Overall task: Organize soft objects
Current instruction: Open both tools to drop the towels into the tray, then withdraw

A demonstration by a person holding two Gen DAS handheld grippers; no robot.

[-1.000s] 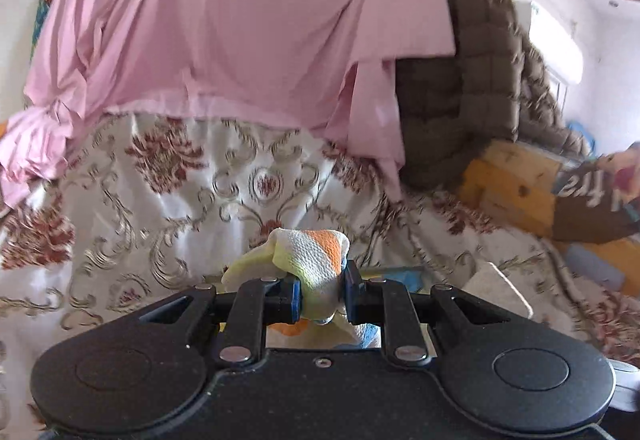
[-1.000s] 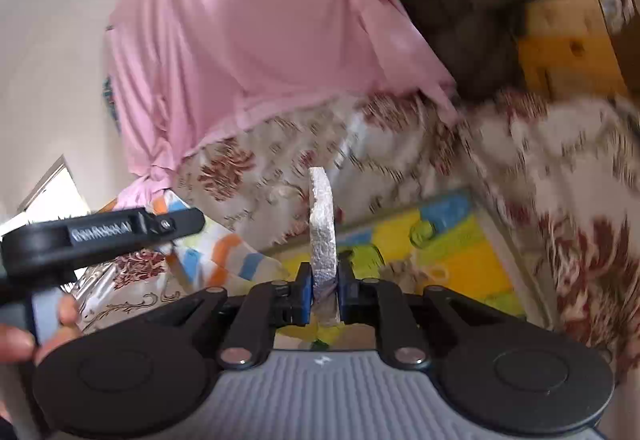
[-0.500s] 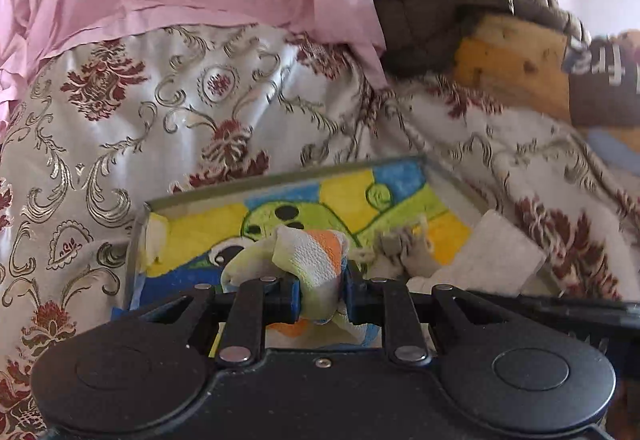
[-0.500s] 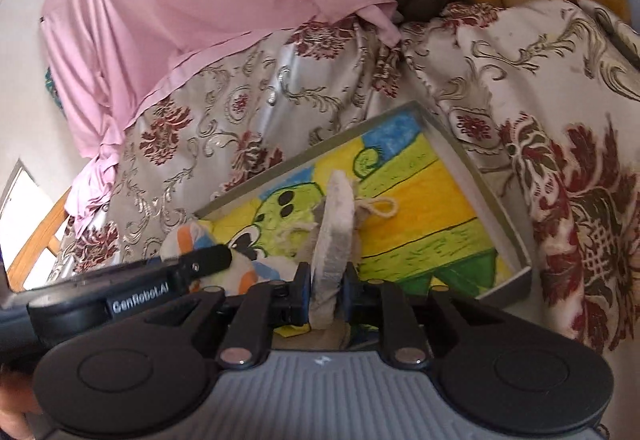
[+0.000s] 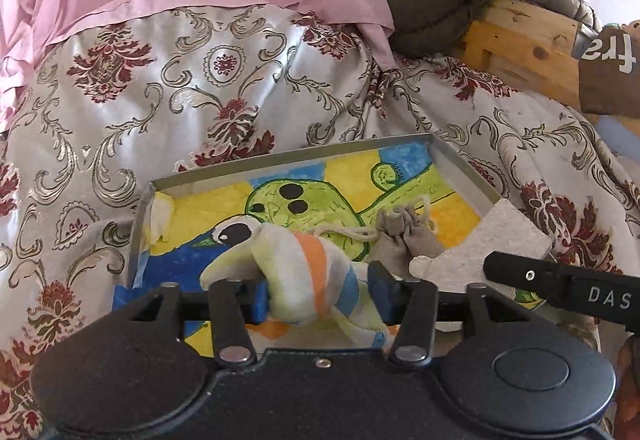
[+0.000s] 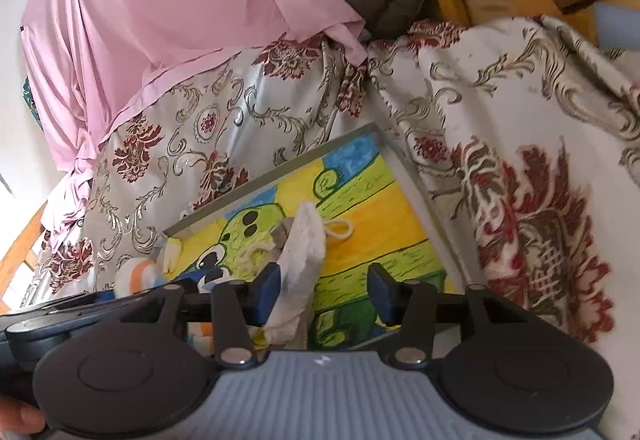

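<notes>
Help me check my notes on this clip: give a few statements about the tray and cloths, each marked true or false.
1. The tray has a green cartoon picture on its floor. True.
2. The striped cloth lies between the fingers of the left gripper. True; its jaws are opening.
3. The right gripper is clamped on the white cloth. False; its jaws are opening and the far pad stands clear.
4. The tray sits on a bare wooden table. False; it sits on a floral fabric.
5. A grey drawstring pouch lies in the tray. True.
</notes>
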